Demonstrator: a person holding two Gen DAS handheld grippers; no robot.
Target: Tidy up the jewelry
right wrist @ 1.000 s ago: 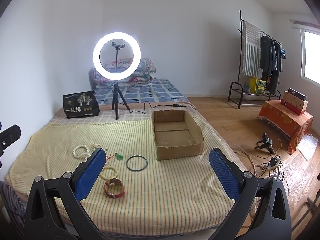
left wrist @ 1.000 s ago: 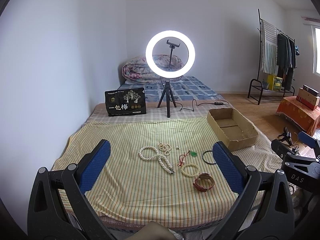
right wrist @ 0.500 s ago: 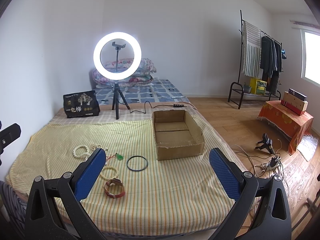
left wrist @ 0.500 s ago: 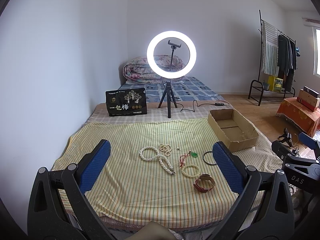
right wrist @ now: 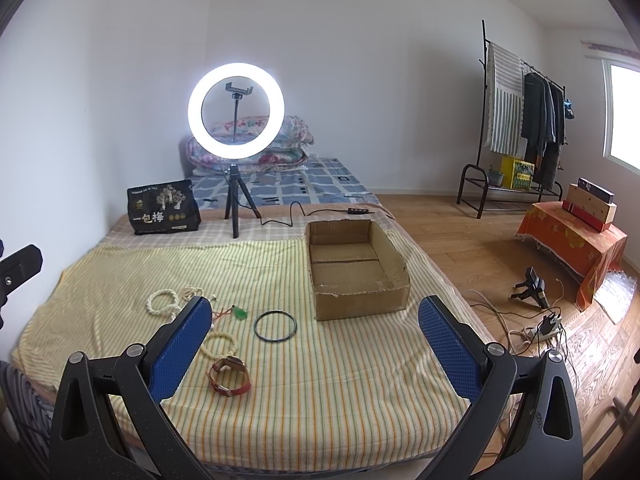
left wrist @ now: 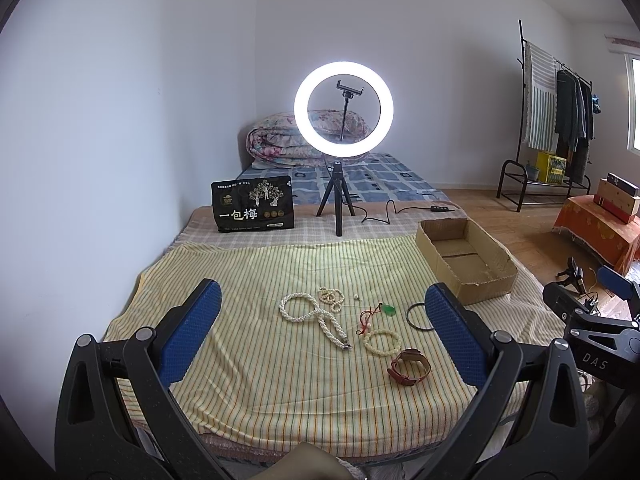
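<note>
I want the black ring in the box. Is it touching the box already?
Apart. The right wrist view shows striped cloth between the black ring and the box.

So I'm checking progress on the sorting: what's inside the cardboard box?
No jewelry shows inside the cardboard box: only its bare floor flaps. The near wall hides the strip of floor just behind it. The black bangle lies outside on the striped cloth.

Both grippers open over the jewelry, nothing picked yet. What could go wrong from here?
1. The red cord of the green pendant lies right beside the bead bracelet; grabbing one may drag the other.
2. The black bangle lies flat on the soft cloth; the fingers may pinch fabric instead.
3. The pearl necklace is long; carried to the box, its tail may snag on the rim.
</note>
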